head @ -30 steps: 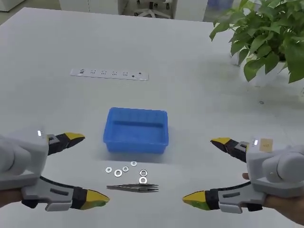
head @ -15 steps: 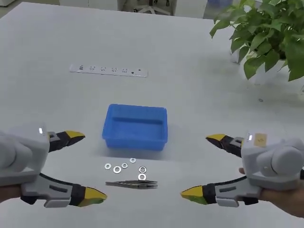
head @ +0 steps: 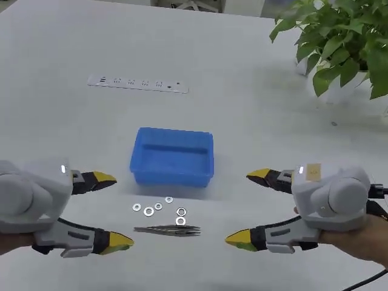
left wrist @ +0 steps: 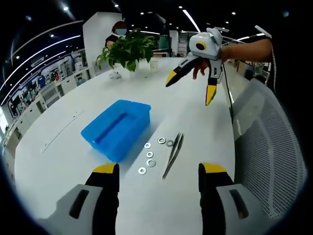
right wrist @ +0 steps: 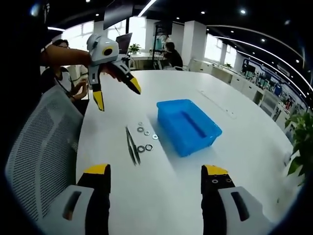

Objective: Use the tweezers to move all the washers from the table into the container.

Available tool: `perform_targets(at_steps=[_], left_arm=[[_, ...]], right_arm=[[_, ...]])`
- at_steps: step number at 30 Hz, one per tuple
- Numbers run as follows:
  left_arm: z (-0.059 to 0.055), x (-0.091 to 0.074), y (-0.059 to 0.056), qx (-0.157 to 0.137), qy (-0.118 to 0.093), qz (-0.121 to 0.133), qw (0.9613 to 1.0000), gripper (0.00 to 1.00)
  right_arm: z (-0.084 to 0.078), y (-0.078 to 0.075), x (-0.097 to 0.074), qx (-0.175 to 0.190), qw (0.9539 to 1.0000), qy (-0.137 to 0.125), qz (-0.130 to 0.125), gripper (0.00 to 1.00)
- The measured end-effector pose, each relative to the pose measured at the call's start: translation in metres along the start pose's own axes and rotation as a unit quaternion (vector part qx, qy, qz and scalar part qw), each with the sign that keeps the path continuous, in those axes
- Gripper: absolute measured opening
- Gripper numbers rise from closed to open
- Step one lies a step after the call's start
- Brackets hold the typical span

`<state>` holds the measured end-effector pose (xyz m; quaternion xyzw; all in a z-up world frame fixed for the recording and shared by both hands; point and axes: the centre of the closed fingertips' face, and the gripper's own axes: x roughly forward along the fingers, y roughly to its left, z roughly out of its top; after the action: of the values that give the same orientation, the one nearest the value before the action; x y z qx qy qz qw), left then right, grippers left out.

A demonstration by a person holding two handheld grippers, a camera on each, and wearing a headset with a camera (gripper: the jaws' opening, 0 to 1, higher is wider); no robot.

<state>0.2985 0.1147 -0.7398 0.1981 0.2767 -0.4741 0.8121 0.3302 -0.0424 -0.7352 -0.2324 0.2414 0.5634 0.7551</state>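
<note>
1. Head view: the left gripper (head: 120, 210) and right gripper (head: 241, 207) hover low over the desk (head: 254, 109), one on either side of the work. Both have their jaws spread wide and hold nothing.
2. The tweezers (head: 168, 230) lie flat on the desk between them, untouched, just beside the washers (head: 157, 207).
3. The washers sit in a loose cluster in front of the blue container (head: 171, 176), which looks empty, so the carry should be short.
4. I'd guess the jaws are open ready to take up the tweezers first.

My white table (head: 254, 121) carries a blue container (head: 171, 176), loose washers (head: 148, 211), tweezers (head: 168, 230) beside them, a power strip (head: 137, 85) and a potted plant (head: 339, 42).
</note>
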Motion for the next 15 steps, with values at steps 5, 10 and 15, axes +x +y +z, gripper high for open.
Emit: perform_targets(at_steps=[5,10,15], left_arm=[[-0.004,0.006,-0.005,0.014,0.011,-0.015,0.9997,0.58],[-0.009,0.013,-0.010,0.029,0.027,-0.031,0.9987,0.50],[-0.014,0.020,-0.013,0.039,0.043,-0.045,0.9973,0.42]], right_arm=[[0.000,0.006,0.006,-0.023,0.9995,0.009,0.018,0.67],[-0.003,0.014,0.013,-0.044,0.9979,0.023,0.041,0.60],[-0.006,0.022,0.021,-0.065,0.9952,0.039,0.063,0.51]])
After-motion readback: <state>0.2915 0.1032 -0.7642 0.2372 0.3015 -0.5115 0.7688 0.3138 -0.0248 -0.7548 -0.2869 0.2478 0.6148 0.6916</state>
